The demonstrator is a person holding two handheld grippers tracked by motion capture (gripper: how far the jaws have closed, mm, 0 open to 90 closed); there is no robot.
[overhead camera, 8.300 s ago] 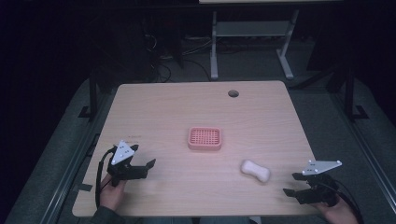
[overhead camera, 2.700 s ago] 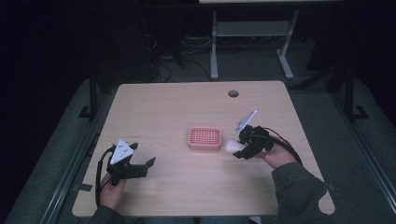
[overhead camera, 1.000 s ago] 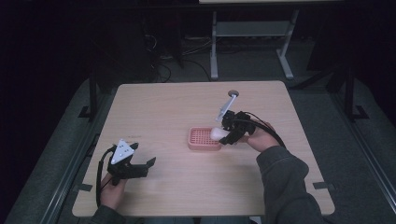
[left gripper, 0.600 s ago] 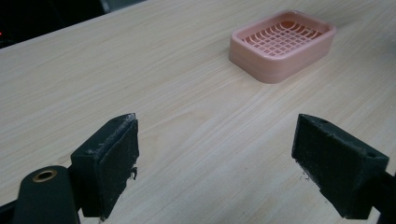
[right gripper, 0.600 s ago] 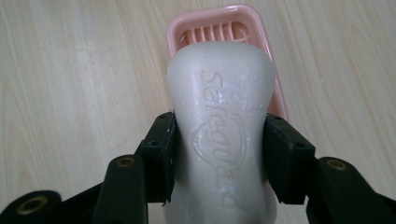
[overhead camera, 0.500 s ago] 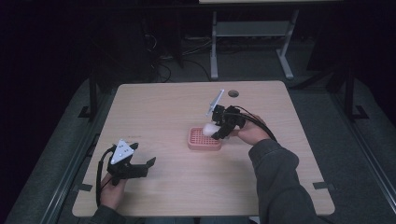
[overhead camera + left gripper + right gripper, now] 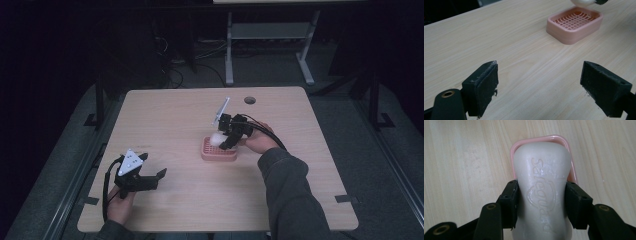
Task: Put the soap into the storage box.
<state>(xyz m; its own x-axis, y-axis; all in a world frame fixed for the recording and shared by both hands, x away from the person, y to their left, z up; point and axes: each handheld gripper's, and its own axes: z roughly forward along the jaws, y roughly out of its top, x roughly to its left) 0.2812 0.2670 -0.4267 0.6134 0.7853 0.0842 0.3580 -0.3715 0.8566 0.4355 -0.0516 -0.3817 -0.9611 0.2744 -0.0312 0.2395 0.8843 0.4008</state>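
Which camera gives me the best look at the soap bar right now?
The right gripper view: the soap bar is close up, clamped between its jaws. The high view shows a small white blob; the left gripper view catches its edge.

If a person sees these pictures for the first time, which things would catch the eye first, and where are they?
First the white bar of soap, clamped at its waist between the right gripper's black fingers and held just above the pink soap dish near the middle of the wooden table. Next, the left gripper at the table's near left corner, its fingers wide apart over bare wood.
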